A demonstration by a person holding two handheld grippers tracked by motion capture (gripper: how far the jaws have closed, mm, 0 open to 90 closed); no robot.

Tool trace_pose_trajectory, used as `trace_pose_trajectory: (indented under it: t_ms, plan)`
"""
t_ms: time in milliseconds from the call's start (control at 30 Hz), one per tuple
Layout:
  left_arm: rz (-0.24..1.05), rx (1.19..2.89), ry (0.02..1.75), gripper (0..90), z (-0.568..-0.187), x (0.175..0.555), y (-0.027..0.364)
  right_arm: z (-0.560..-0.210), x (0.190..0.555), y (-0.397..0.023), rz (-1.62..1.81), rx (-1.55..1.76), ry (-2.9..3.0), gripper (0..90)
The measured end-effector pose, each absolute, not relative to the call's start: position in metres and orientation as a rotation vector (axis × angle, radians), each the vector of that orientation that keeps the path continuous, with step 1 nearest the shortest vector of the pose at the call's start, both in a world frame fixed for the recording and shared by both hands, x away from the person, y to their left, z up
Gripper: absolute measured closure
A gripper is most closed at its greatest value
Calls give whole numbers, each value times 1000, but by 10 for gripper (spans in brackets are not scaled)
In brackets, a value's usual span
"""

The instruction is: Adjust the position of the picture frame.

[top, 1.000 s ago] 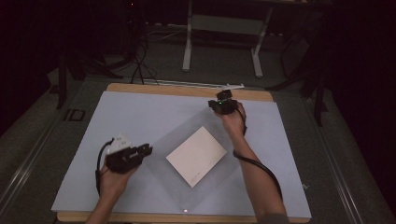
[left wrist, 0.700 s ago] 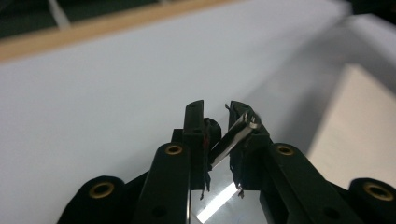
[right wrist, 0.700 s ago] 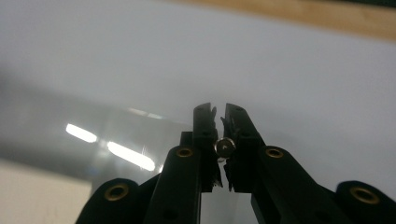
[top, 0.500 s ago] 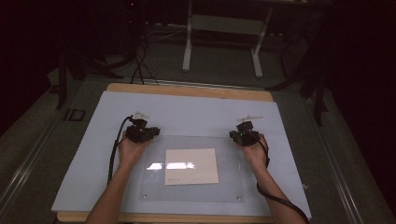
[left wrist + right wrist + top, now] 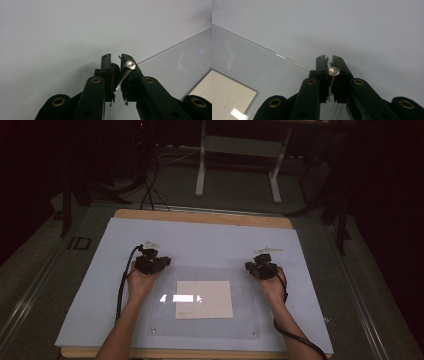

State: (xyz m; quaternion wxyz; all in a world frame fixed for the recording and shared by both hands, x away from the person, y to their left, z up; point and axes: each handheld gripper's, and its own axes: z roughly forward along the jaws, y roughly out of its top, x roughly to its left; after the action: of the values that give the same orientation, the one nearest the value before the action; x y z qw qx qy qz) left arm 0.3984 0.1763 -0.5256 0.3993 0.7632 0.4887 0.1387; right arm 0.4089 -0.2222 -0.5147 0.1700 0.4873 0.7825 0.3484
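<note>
Grippers sit at the two far corners of a clear plastic sheet (image 5: 245, 295) that lies flat on the pale table (image 5: 210, 240), with a cream card (image 5: 204, 299) under or inside it near the middle. Left gripper (image 5: 151, 263) has its jaws nearly together, pinching the corner of the sheet where a small silver screw (image 5: 130, 65) sits; a narrow slit remains between the jaws. Right gripper (image 5: 262, 268) is likewise almost closed on its corner at a second screw (image 5: 333, 71). Judged step: holding or squaring the sheet by both far corners. To do it well, keep both hands level and move them together, so the sheet neither bows nor twists and the card does not slide; grip on the plastic edge rather than on the screw head, which looks likely to slip. Hard to tell: whether the jaws bear on the sheet, the screw shaft, or both; whether the corners are lifted or resting on the table; whether the card is sandwiched between two sheets. Near-corner screws show as faint dots in the high view.
</note>
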Motion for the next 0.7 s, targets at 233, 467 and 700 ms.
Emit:
trace_pose_trajectory:
  t_ms: [233, 467, 700]
  plan:
    - [342, 1913, 1245, 806, -527, 399, 177, -516, 410, -224, 1016, 1377, 2225, 842]
    - [343, 1906, 1243, 805, -527, 399, 177, -517, 413, -224, 1026, 1373, 2227, 841]
    - [325, 1877, 1246, 795, -529, 399, 179, -519, 411, -224, 1030, 1357, 2223, 841]
